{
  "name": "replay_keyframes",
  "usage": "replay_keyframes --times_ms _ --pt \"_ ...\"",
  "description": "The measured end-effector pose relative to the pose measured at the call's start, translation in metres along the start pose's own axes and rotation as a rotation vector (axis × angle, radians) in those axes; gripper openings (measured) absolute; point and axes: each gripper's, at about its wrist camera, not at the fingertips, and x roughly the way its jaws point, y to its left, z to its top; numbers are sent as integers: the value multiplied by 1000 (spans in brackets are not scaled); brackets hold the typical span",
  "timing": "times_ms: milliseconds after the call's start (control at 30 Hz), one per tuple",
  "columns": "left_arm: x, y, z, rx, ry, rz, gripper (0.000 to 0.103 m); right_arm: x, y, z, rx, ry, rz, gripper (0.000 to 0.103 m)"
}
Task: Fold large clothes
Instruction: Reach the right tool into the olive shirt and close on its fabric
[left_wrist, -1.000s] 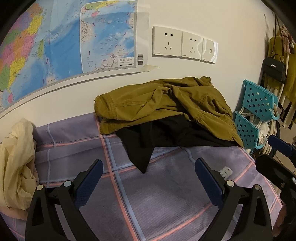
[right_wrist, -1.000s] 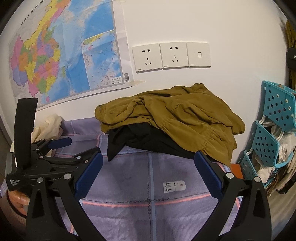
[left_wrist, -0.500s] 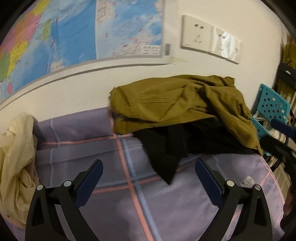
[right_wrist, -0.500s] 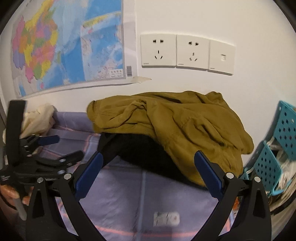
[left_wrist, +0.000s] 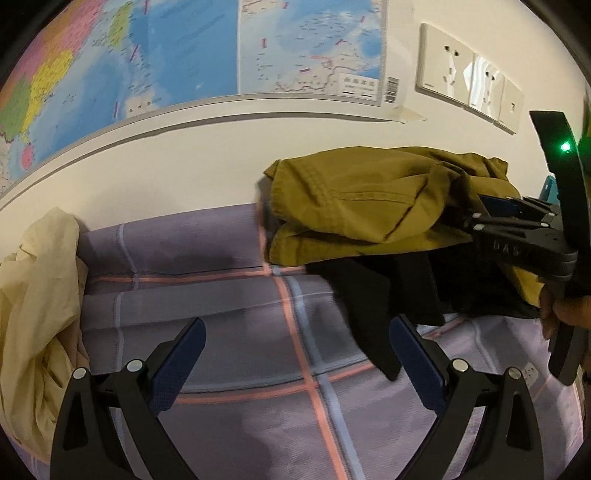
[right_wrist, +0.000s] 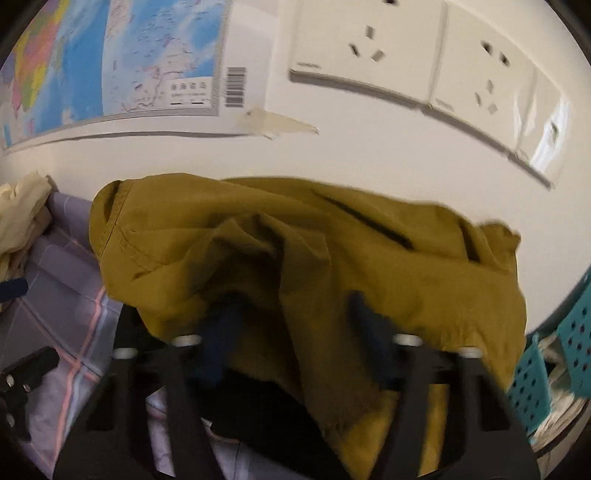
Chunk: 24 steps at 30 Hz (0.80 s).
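An olive-green garment (left_wrist: 354, 206) lies crumpled against the wall on top of a black garment (left_wrist: 373, 295), on the purple plaid bed cover (left_wrist: 229, 306). My left gripper (left_wrist: 295, 362) is open and empty above the cover, short of the pile. My right gripper (right_wrist: 291, 328) has its fingers spread and pushed against the olive garment (right_wrist: 295, 251), with the fabric bunched between them; it also shows in the left wrist view (left_wrist: 517, 221) at the pile's right side. The black garment (right_wrist: 266, 413) lies under the olive one.
A cream cloth (left_wrist: 37, 314) is heaped at the bed's left end. A map (left_wrist: 184, 55) and wall sockets (left_wrist: 469, 81) are on the wall behind. A teal perforated basket (right_wrist: 554, 362) stands right of the bed.
My right gripper has moved forward into the olive garment. My left gripper has moved closer to the bed and turned left, so the pile now sits at its right.
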Motion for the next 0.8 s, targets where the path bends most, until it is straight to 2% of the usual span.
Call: replay_keyframes --times_ms 33,67,167,233,300,333,367,400,567,700,733,767,800 --pt "3 0 1 -3 3 1 96 -3 0 0 -12 -4 -13 15" --pt "4 3 1 -9 6 2 96 -12 -2 -1 -22 -22 -23 1" --pt "7 8 1 -18 9 9 96 -54 -19 -9 10 -83 36 1" --pt "8 12 2 -24 5 12 96 -85 -26 -18 -17 -118 30 3" --pt "10 13 4 -32 5 10 96 -93 -30 -24 -30 -84 34 30" --pt "10 13 4 -32 2 9 96 -95 -29 -30 -35 -68 41 62" --pt "10 12 3 -30 3 11 96 -95 -24 -34 -62 -62 36 80" --pt "10 11 3 -24 6 13 96 -92 -18 -36 -98 -63 17 83" --pt "10 11 0 -13 7 21 96 -50 22 -25 -274 -25 -33 81" --pt "12 17 0 -25 13 32 96 -28 41 -9 -330 -67 -72 80" --pt "13 19 0 -30 15 35 96 -26 43 -6 -336 -71 -55 71" --pt "14 21 -1 -33 18 37 96 -24 45 -3 -348 -57 -30 51" --pt "15 21 -1 -34 20 38 96 -22 47 -1 -364 -39 -23 40"
